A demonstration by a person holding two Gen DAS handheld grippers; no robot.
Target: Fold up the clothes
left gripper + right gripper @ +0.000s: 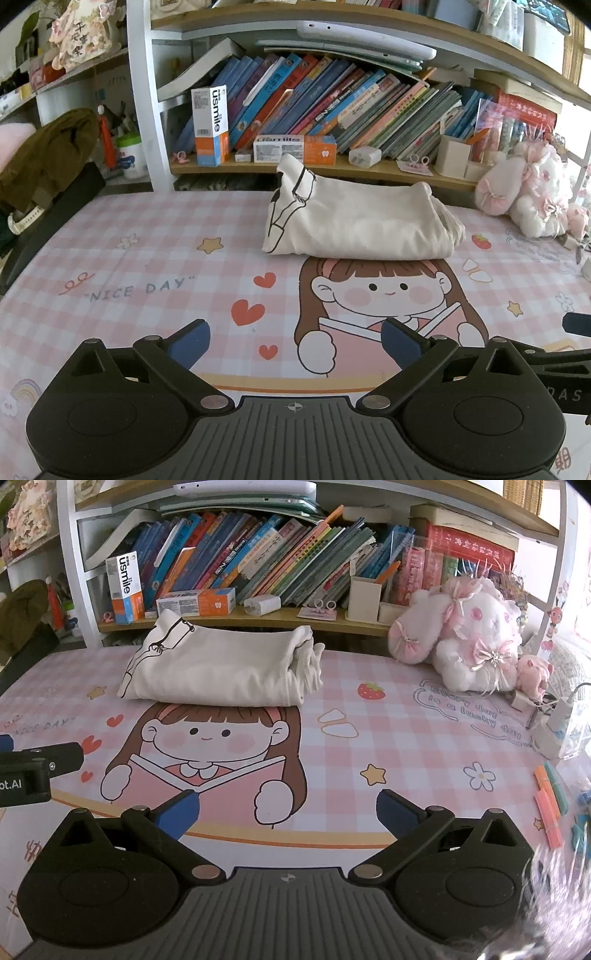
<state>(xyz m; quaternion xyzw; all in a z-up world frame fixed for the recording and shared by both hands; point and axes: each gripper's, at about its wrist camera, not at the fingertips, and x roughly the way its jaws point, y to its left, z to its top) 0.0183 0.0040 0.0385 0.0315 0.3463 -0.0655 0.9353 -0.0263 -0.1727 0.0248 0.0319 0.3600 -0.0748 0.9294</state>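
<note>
Hovering low over the pink checked cartoon-printed desk mat [110, 229], the left gripper [295, 341] was held with its blue-padded fingers [190, 341] spread wide and nothing between them. The right gripper [288, 810] was kept the same way, its own blue pads [179, 812] parted and empty, just beside the left tool, whose black body showed at nine o'clock in the right wrist view. Both tools were judged to be drawn back from the work, probably so that the cloth could lie undisturbed.

Straight ahead at twelve o'clock, well apart from either tool, the cream-white cotton garment with a black line drawing [354, 225] was seen lying on the mat, above the printed girl's head and just in front of the wooden bookshelf of leaning books [332, 99]. It had been gathered into a thick, compact bundle: the top face smooth, the near edge rounded, the loose layered ends bunched at its three o'clock side. The printed corner stood up slightly at ten o'clock. The fold was judged to be finished or nearly so.

A fluffy white-and-pink plush toy [469, 635] rested at two o'clock, clear of the garment.
</note>
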